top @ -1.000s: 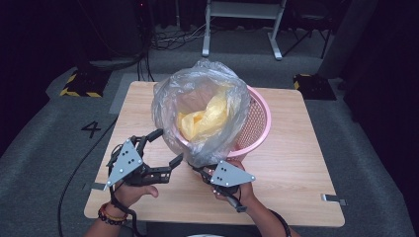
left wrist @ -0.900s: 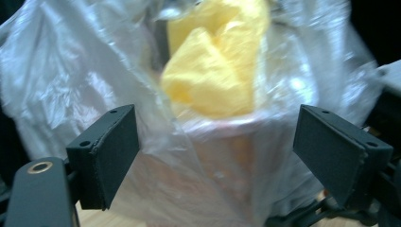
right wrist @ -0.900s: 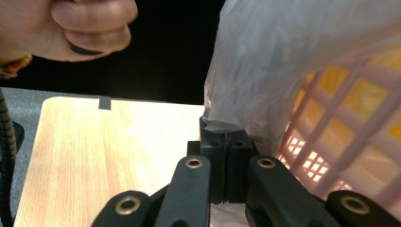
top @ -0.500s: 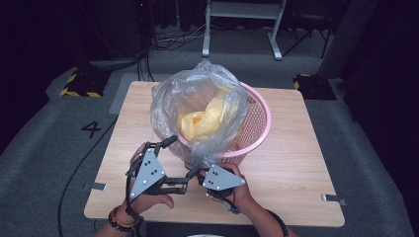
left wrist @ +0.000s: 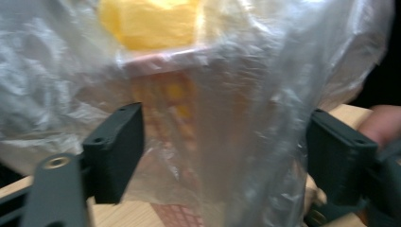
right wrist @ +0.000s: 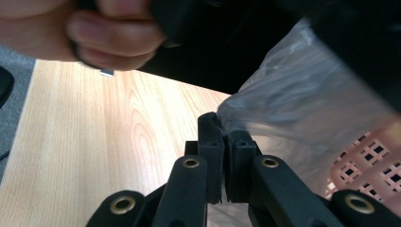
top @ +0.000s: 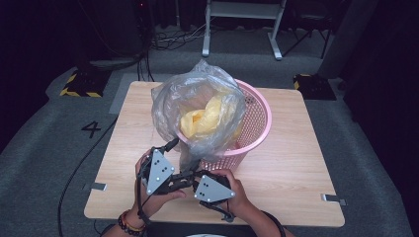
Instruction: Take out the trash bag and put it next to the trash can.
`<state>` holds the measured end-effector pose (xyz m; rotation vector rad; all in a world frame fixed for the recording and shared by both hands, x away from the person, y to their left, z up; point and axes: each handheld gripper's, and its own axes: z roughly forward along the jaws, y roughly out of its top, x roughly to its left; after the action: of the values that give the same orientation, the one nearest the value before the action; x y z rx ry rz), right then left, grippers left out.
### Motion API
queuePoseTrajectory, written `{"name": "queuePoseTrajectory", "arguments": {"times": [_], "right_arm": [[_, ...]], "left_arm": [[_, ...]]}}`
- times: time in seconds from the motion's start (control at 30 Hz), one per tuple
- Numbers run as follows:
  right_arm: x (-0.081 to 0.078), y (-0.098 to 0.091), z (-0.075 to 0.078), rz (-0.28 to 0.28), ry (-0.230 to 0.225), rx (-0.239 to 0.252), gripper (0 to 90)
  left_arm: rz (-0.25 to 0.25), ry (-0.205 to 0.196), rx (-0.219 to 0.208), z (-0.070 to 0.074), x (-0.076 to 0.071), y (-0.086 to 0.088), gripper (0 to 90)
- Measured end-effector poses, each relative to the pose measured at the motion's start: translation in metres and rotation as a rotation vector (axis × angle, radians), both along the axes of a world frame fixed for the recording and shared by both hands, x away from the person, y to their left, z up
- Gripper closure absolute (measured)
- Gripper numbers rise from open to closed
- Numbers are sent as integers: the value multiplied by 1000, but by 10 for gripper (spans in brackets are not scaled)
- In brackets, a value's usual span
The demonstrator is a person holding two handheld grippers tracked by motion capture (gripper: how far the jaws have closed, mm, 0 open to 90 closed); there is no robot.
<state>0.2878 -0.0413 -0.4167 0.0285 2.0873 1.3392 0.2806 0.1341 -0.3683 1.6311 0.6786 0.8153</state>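
A pink mesh basket [top: 257, 123] stands mid-table, lined with a clear plastic bag [top: 197, 98] that holds a yellow bag [top: 205, 121]. The clear bag's loose edge hangs down over the basket's near side. My right gripper [top: 191, 173] is shut on that edge; in the right gripper view the film [right wrist: 302, 109] runs out of its closed jaws [right wrist: 222, 137]. My left gripper [top: 180, 160] is open just left of it. In the left gripper view its jaws [left wrist: 227, 156] stand wide on either side of the bag [left wrist: 246, 118], with the basket's pink rim [left wrist: 161, 61] behind the film.
The wooden table [top: 306, 168] has bare surface to the right of and in front of the basket. Both hands sit close together near the front edge. A metal bracket [top: 333, 198] sits at the front right edge. A table frame [top: 242, 24] and cables lie beyond the table.
My left gripper has moved right and in toward the hanging bag edge, ending beside the right gripper. The right gripper stayed shut on the bag, shifting only slightly.
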Motion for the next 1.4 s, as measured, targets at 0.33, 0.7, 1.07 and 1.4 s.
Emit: {"name": "queuePoseTrajectory", "arguments": {"times": [0.33, 0.7, 1.07, 1.4], "right_arm": [[0, -2, -5, 25, 12, 2, 878], [3, -13, -13, -10, 37, 32, 721], [3, -47, -22, 10, 121, 88, 582], [1, -83, -24, 43, 181, 133, 390]], "left_arm": [[-144, 111, -24, -1, 35, 23, 183], [-168, 18, 19, -2, 29, 31, 799], [-240, -57, -1, -6, 13, 44, 835], [-180, -121, -70, 4, 10, 63, 879]]}}
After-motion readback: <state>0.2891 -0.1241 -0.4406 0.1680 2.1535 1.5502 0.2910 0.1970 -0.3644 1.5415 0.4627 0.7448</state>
